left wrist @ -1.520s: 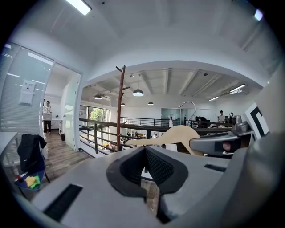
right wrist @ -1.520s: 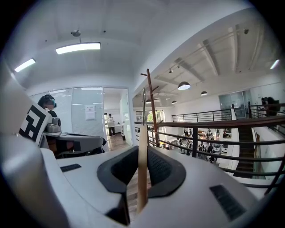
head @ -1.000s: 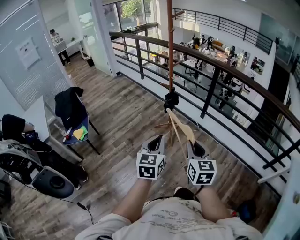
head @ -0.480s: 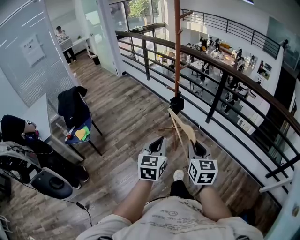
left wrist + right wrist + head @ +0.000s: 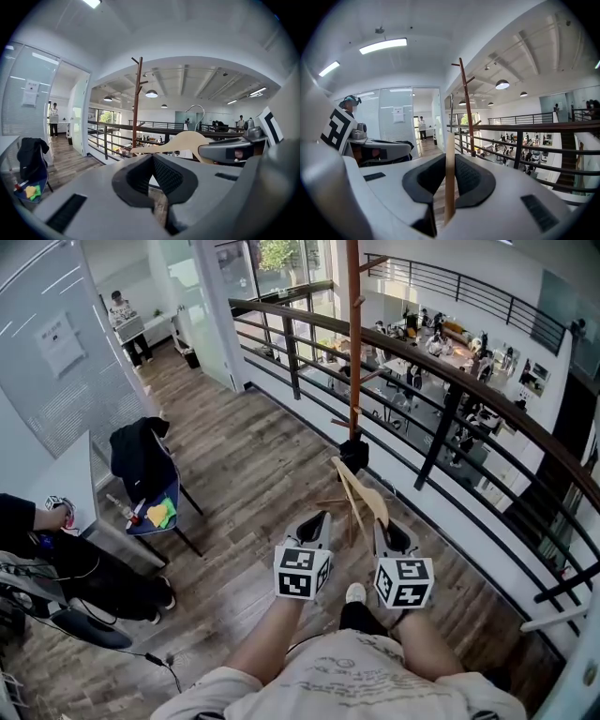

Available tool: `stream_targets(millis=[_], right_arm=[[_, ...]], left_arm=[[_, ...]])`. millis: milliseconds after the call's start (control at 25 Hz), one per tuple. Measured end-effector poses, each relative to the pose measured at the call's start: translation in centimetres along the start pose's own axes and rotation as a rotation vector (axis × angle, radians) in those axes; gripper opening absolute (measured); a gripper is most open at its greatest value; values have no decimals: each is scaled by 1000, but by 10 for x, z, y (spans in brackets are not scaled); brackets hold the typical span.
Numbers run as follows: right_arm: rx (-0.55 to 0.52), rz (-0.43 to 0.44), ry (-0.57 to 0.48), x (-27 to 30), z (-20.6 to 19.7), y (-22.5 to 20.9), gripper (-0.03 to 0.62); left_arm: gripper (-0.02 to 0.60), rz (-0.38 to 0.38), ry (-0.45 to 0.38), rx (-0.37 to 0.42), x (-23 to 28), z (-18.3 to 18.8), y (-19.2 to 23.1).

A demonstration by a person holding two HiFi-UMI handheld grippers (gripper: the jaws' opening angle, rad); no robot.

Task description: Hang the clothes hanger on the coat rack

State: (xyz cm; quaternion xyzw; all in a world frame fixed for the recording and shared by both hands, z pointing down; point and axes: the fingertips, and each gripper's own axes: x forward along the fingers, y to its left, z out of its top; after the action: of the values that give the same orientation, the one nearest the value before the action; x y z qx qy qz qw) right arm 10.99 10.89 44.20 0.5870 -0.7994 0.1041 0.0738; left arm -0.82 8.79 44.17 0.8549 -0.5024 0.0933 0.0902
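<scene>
The coat rack [image 5: 353, 334] is a tall brown pole with short pegs and a dark base [image 5: 353, 455], standing by the railing just ahead of me. A light wooden hanger [image 5: 361, 497] with a metal hook is held upright between both grippers and the pole. My right gripper [image 5: 387, 533] is shut on the hanger [image 5: 449, 178], whose thin edge runs up between the pads. My left gripper [image 5: 315, 525] sits beside it, shut with nothing between its pads [image 5: 152, 161]. In the left gripper view the hanger [image 5: 180, 141] shows side-on, right of the rack [image 5: 137, 103]. The rack [image 5: 466, 108] rises ahead in the right gripper view.
A dark railing [image 5: 441, 371] with a wooden top rail runs diagonally behind the rack, over a drop to a lower floor. A chair with a dark jacket [image 5: 141, 460] stands at the left. A glass wall [image 5: 56, 352] and a distant person [image 5: 122, 310] are at the back left.
Both grippers and the hanger keep the same pose. The view has shifted a little toward the rack. The person at the left edge has moved mostly out of view.
</scene>
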Motion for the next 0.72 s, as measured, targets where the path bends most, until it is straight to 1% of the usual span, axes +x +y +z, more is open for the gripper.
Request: stream_targets(millis=[360,640,720], right_arm=[[-3,17,14,50,8,-22,51],[-20,49,36,93,6,-20,51],[-19,62,45,105,10,-28,51]], left_arm=[[5,-1,19,10,50,9,14],[5,7,18,-25,80,9,42],[5,15,28,-29,95,13,44]])
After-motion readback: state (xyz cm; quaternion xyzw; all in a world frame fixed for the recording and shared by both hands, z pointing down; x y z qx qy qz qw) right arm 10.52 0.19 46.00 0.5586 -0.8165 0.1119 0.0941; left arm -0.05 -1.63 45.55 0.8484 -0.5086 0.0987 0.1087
